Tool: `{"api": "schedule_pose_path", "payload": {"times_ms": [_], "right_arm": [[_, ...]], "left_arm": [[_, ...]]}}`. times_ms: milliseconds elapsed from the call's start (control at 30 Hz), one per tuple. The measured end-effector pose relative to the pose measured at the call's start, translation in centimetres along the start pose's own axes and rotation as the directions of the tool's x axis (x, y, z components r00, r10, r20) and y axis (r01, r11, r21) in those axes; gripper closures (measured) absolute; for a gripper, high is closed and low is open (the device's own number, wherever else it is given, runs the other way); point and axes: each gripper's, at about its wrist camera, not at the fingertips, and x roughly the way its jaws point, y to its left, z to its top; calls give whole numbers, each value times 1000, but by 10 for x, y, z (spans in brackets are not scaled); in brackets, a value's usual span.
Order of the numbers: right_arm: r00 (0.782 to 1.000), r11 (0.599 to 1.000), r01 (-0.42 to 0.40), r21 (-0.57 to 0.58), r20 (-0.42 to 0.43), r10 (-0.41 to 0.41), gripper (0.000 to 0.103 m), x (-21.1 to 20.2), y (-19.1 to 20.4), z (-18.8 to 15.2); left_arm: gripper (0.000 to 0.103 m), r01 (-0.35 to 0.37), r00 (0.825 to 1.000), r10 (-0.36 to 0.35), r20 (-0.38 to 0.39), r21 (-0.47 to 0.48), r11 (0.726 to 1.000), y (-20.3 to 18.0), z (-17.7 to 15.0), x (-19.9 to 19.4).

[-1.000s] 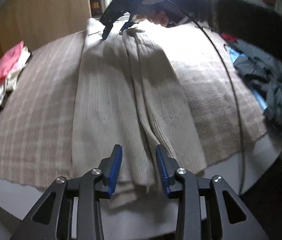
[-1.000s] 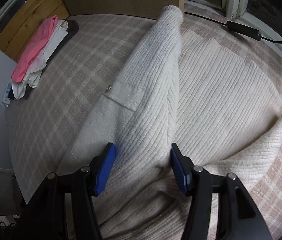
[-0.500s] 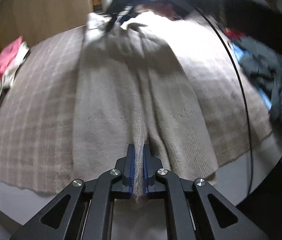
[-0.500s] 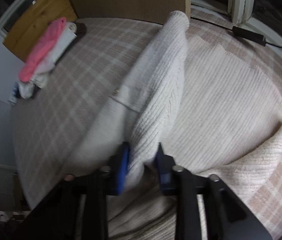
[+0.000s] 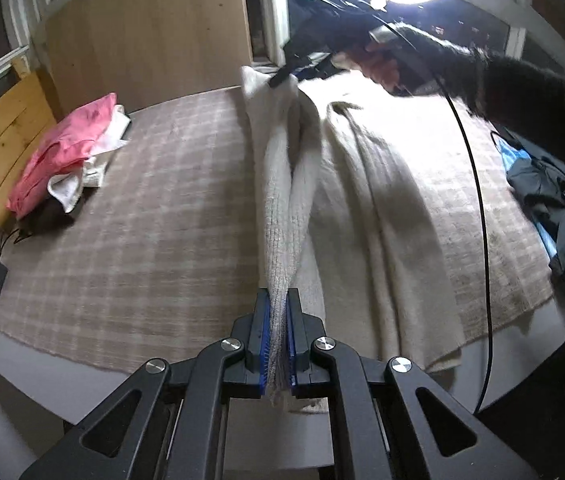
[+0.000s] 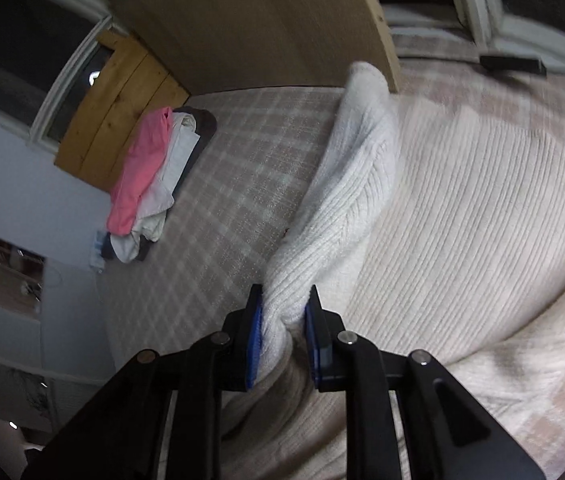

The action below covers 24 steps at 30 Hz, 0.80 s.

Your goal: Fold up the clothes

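A cream ribbed knit sweater (image 5: 382, 208) lies on a checked beige blanket (image 5: 130, 216) on the bed. My left gripper (image 5: 277, 344) is shut on the sweater's near edge and holds it raised. My right gripper (image 6: 282, 332) is shut on the far end of the same side of the sweater (image 6: 462, 216); it also shows in the left wrist view (image 5: 282, 77), lifted above the bed. The held fold stretches taut between both grippers, off the blanket.
A stack of pink and white folded clothes (image 5: 70, 152) lies at the bed's left side, also in the right wrist view (image 6: 150, 184). Dark clothes (image 5: 558, 208) are heaped at the right edge. A black cable (image 5: 478, 200) hangs across the bed. A wooden headboard (image 6: 250, 20) stands behind.
Both grippers went from open to shut on the sweater's side edge, then lifted it, so the fold now hangs taut above the blanket.
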Motion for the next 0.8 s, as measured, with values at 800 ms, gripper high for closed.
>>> {"api": "schedule_pose_path", "payload": {"times_ms": [800], "right_arm": [[966,957,255,-140,-15,-259,71,-1,2,-19]], "left_arm": [[80,67,992,-32,-121,295,953,-75,-27,55]]}}
